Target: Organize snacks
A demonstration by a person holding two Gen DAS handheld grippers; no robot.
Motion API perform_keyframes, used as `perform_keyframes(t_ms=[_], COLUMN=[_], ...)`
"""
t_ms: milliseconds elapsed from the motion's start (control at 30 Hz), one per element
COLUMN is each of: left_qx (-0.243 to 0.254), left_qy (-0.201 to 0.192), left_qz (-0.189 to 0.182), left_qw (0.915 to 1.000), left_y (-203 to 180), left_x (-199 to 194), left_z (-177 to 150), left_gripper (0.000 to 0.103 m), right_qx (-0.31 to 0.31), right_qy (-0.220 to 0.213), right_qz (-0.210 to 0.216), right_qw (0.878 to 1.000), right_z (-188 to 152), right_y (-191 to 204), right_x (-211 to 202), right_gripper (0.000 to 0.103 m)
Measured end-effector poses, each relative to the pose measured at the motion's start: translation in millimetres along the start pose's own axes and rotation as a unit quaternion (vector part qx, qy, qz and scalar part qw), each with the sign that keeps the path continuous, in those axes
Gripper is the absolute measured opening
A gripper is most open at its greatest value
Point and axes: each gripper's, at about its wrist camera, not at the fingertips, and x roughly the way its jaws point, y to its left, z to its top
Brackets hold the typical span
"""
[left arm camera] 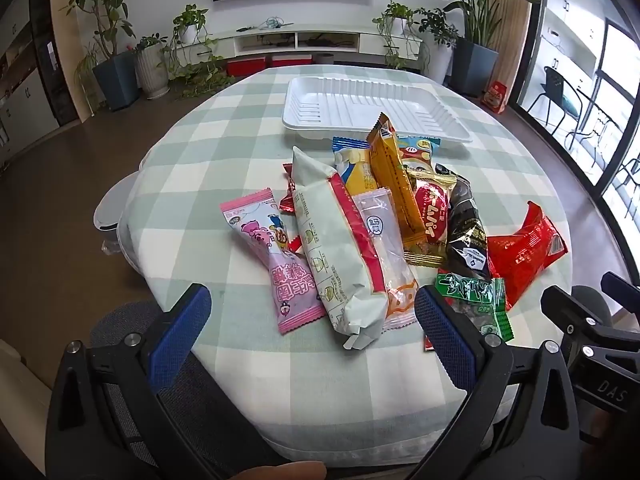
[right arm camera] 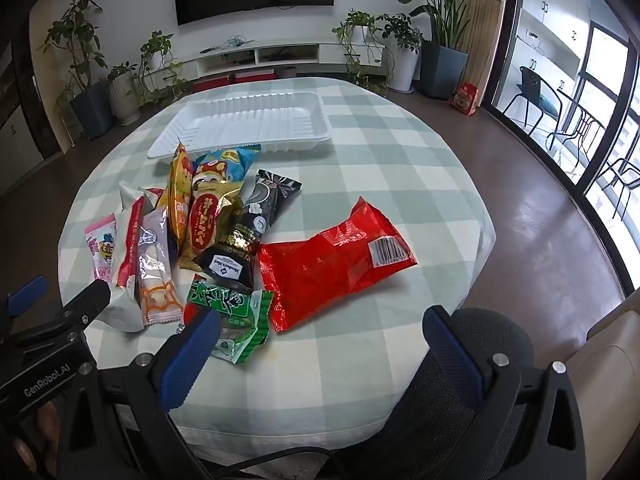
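Observation:
A pile of snack packets lies on the checked tablecloth (left arm camera: 224,148) of a round table. A white plastic tray (left arm camera: 448,120) (right arm camera: 316,128) stands behind the pile with nothing in it. Nearest my left gripper (left arm camera: 314,300) are a pink packet (left arm camera: 276,264), a pale green packet (left arm camera: 336,248) and a clear one (left arm camera: 388,248). That gripper hovers open over the table's near edge, holding nothing. My right gripper (right arm camera: 320,328) is open too, just in front of a red bag (right arm camera: 332,264) and a green packet (right arm camera: 232,312). A black packet (right arm camera: 252,224) lies behind the green one.
Potted plants (left arm camera: 108,40), a low TV shelf (left arm camera: 296,40) and a wall TV line the far wall. A glass door with chairs outside is at the right (right arm camera: 560,112). A mesh chair back (right arm camera: 496,336) sits under the right gripper. The right gripper's body (left arm camera: 592,332) shows at the left view's edge.

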Motion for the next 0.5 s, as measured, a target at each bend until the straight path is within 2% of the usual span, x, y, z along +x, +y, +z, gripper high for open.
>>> perform_keyframes(t_ms=[500], left_qx=[0.0], left_qy=[0.001], left_qz=[0.0], left_qw=[1.0], left_y=[0.0], left_x=[0.3], left_z=[0.2], left_gripper=[0.103], right_qx=[0.0], right_qy=[0.001], right_qz=[0.0], right_qw=[1.0], right_z=[-3.9], right_y=[-0.2], right_x=[9.6], right_gripper=[0.103])
